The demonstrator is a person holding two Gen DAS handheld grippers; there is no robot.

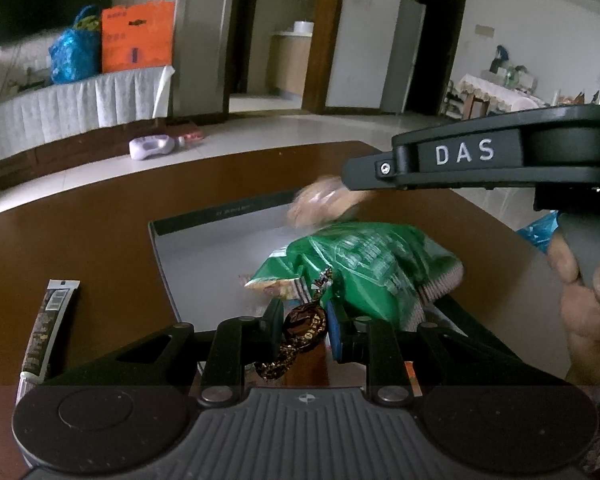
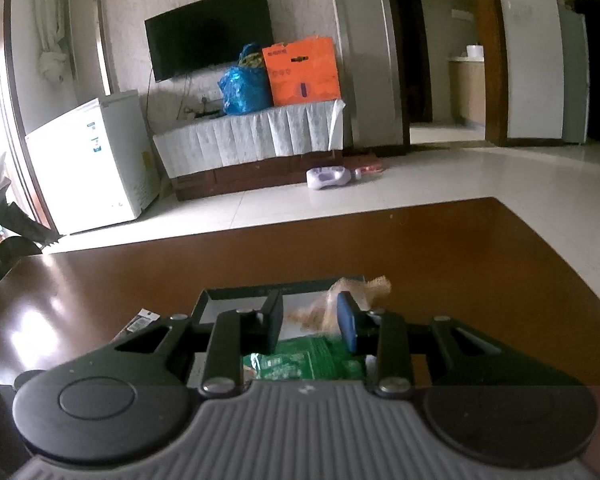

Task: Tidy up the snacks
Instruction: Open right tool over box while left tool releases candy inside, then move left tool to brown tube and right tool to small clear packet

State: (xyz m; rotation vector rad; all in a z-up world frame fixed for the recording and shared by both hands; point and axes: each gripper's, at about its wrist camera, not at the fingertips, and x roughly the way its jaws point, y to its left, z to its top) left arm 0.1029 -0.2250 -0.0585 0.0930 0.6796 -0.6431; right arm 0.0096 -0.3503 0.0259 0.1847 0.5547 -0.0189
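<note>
Only the left view shows the left gripper [image 1: 305,324] clamping a wrapped candy [image 1: 303,330]; right gripper [image 2: 310,322] unclear.

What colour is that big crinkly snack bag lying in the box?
Green, with pale print. The snack bag in the box shows best in the left wrist view.

This is a home living room. A black flat-screen television [image 2: 208,32] hangs on the far textured wall above a low brown cabinet draped in white cloth [image 2: 252,140], which carries a blue plastic bag [image 2: 242,90] and an orange cardboard box [image 2: 302,72]. A white chest freezer [image 2: 96,156] stands to the left of it. Pale glossy floor tiles [image 2: 440,176] run to open wood-framed doorways on the right, and a glossy brown wooden table [image 2: 420,248] fills the near ground. Far right, a small table under a cream cloth [image 1: 484,88] holds household clutter.
</note>
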